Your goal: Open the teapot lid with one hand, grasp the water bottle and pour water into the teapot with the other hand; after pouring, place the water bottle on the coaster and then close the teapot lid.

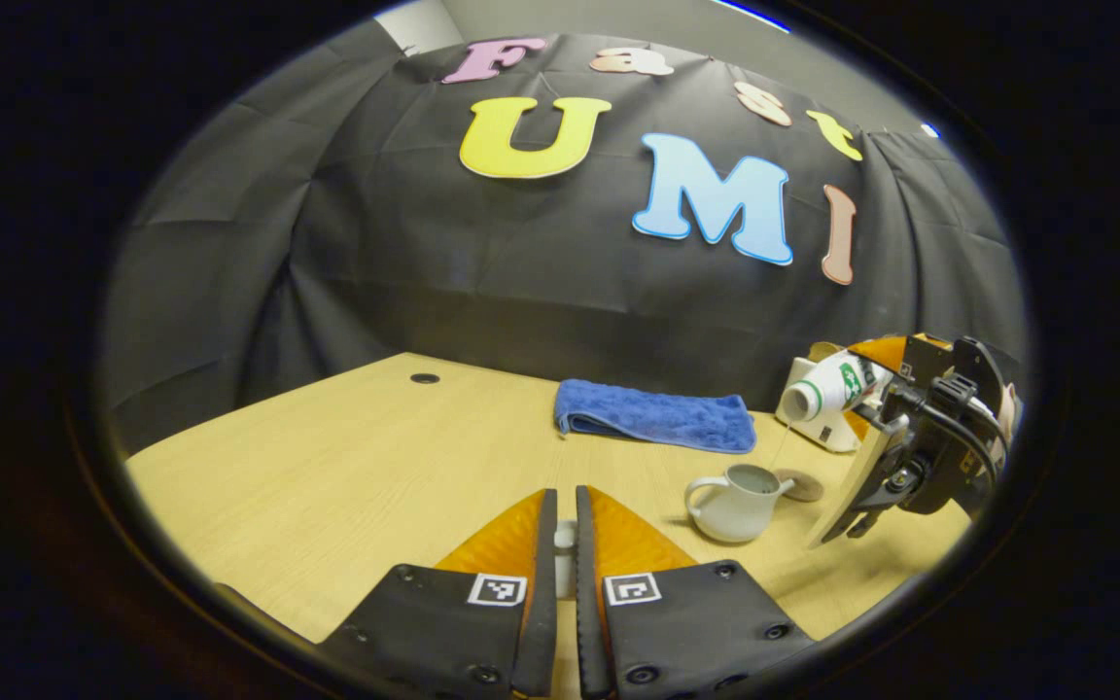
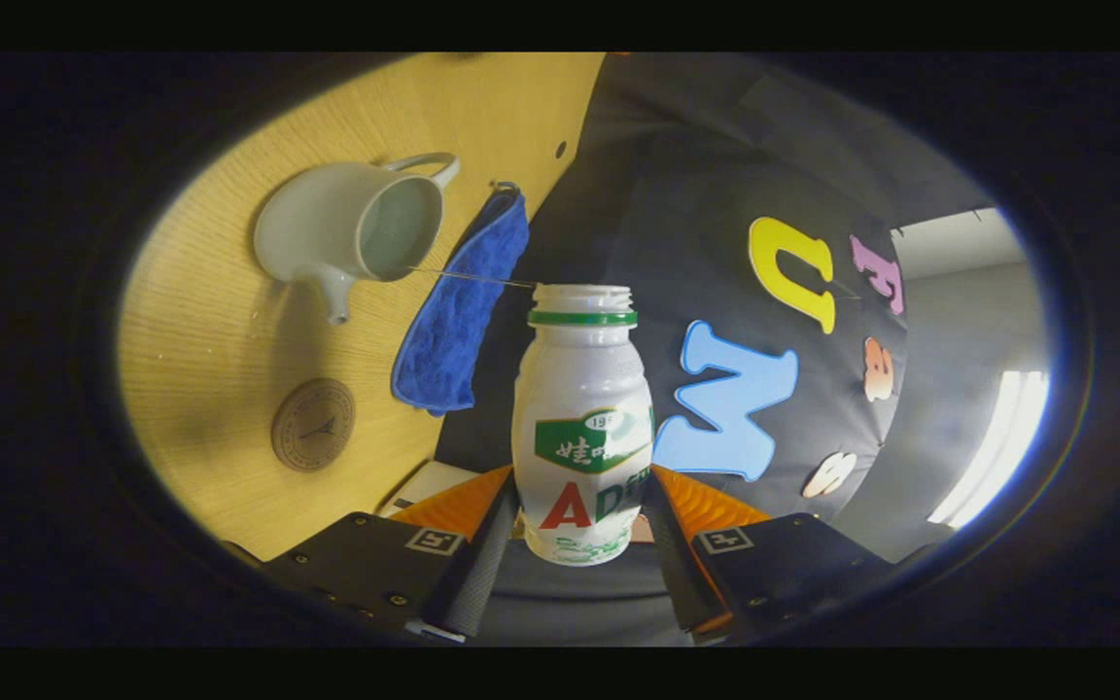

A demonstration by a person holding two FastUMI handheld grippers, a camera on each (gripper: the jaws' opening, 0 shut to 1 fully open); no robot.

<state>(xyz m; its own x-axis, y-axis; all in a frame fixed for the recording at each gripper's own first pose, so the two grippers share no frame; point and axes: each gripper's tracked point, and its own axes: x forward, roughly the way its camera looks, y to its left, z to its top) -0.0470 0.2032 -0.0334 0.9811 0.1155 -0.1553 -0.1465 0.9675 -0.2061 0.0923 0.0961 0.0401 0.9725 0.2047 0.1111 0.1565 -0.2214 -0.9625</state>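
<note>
Right gripper (image 2: 579,544): both fingers are clamped on the lower body of the water bottle (image 2: 581,428). In the left gripper view the bottle (image 1: 827,389) is tipped with its uncapped mouth directed at 9 o'clock and slightly down. A thin stream of water runs from the mouth toward the teapot (image 2: 351,231), which stands lidless on the table (image 2: 220,331). The teapot interior appears pale; the fill level cannot be determined.

Left gripper (image 1: 560,515): the fingers are nearly closed on a small white object, presumably the lid (image 1: 565,572), seen in the narrow gap; contact cannot be confirmed.

In the left gripper view, the teapot (image 1: 737,501) is at 3 o'clock from the fingertips. The coaster (image 1: 803,484) lies just beside the spout; the blue towel (image 1: 657,416) lies beyond, at 12 o'clock.
</note>
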